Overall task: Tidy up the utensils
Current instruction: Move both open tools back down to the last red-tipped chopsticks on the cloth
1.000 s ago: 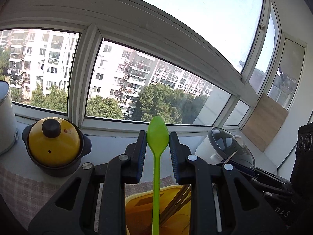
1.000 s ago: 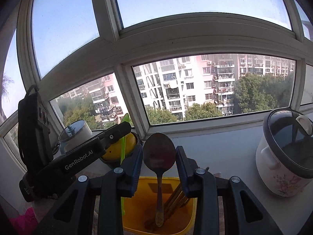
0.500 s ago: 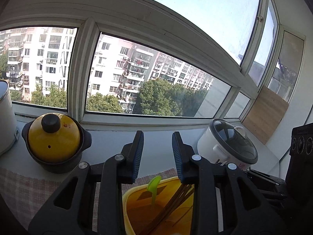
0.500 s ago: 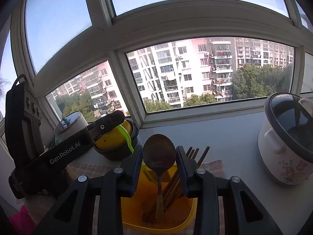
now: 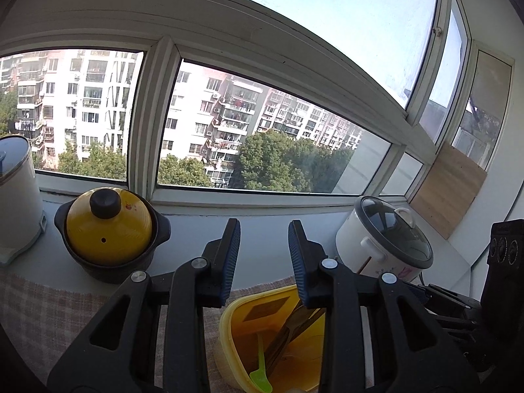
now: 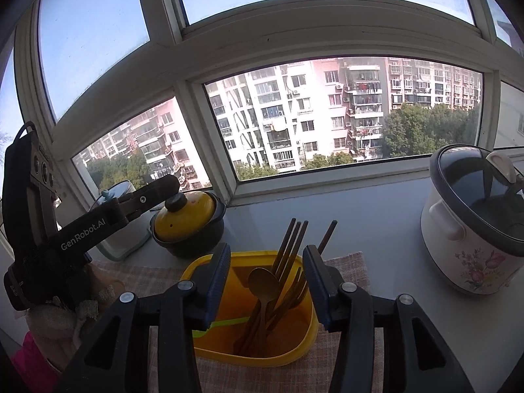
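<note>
A yellow container (image 6: 304, 337) stands on a chequered cloth and holds several brown chopsticks (image 6: 291, 242), a brown spoon (image 6: 263, 281) and a green spoon (image 6: 226, 322). My right gripper (image 6: 266, 255) hovers just above it. Its jaws are opening, and the brown spoon stands free between them, leaning on the chopsticks. In the left wrist view my left gripper (image 5: 263, 232) is open and empty above the same container (image 5: 229, 324). The green spoon (image 5: 260, 373) lies inside beside the chopsticks (image 5: 288, 330). The left tool's black body (image 6: 85, 239) shows at the left of the right wrist view.
A dark pot with a yellow lid (image 5: 108, 229) stands on the sill at the left, beside a white appliance (image 5: 16, 203). To the right is a white rice cooker (image 5: 383, 249) with a glass lid. A wooden board (image 5: 448, 193) leans in the right corner. Windows close off the back.
The green spoon has left my left gripper and now lies in the container; those jaws widened. My right gripper's jaws widened off the brown spoon, which now stands lower in the container.
</note>
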`<state>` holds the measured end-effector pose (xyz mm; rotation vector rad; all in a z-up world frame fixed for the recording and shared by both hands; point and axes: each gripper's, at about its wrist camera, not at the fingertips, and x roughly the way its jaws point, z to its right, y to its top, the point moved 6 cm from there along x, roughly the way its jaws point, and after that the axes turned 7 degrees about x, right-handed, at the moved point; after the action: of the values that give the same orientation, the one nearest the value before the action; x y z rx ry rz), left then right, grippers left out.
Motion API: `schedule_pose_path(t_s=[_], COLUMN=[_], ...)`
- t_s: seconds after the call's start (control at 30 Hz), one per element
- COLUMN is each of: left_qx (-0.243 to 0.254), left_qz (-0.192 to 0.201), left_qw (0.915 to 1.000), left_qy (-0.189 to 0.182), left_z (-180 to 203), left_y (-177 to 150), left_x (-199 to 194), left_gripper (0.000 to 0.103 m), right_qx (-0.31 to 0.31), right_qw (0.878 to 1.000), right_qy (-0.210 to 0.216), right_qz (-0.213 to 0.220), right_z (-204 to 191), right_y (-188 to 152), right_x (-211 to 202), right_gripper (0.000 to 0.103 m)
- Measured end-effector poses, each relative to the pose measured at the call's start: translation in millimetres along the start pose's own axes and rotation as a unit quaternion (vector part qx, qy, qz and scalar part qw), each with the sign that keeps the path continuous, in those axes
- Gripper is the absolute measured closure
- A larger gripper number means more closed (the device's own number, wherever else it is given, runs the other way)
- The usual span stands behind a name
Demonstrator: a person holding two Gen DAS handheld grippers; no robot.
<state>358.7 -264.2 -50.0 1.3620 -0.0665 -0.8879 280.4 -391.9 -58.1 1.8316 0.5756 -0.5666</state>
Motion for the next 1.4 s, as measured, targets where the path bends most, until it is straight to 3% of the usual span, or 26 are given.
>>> schedule_pose_path(t_s=[0.4, 0.53, 0.83, 1.13, 1.4], left_qx=[-0.001, -0.009, -0.017, -0.086, -0.119], left_qz=[-0.032, -0.053, -0.113, -0.192, -0.266], left_qw=[0.9992, 0.9978, 0.9909, 0.9706, 0.9444], left_qy=[0.025, 0.04, 0.072, 0.116, 0.152], left_z=[-24.0, -41.3, -86.4, -149.5, -176.2], left_y=[-24.7, -40.2, -83.6, -145.5, -202.0], left_x=[-40.1, -57.1, -97.7, -124.6, -133.2], left_gripper=[0.073, 0.062, 0.062, 0.062, 0.062], right_qx=[-0.005, -0.007, -0.027, -0.059, -0.087], right_qw=[1.0, 1.0, 0.999, 0.996, 0.985], right_qy=[0.002, 0.002, 0.015, 0.041, 0.06], right_qz=[-0.006, -0.008, -0.009, -0.045, -0.139], right_z=[-13.8, -19.5, -45.3, -84.0, -114.9], right_y=[-22.4, -35.3, -61.7, -88.6, -124.6], right_x=[-24.5, -33.6, -48.3, -33.6, 12.0], right_gripper=[0.042, 0.035, 0.023, 0.018, 0.021])
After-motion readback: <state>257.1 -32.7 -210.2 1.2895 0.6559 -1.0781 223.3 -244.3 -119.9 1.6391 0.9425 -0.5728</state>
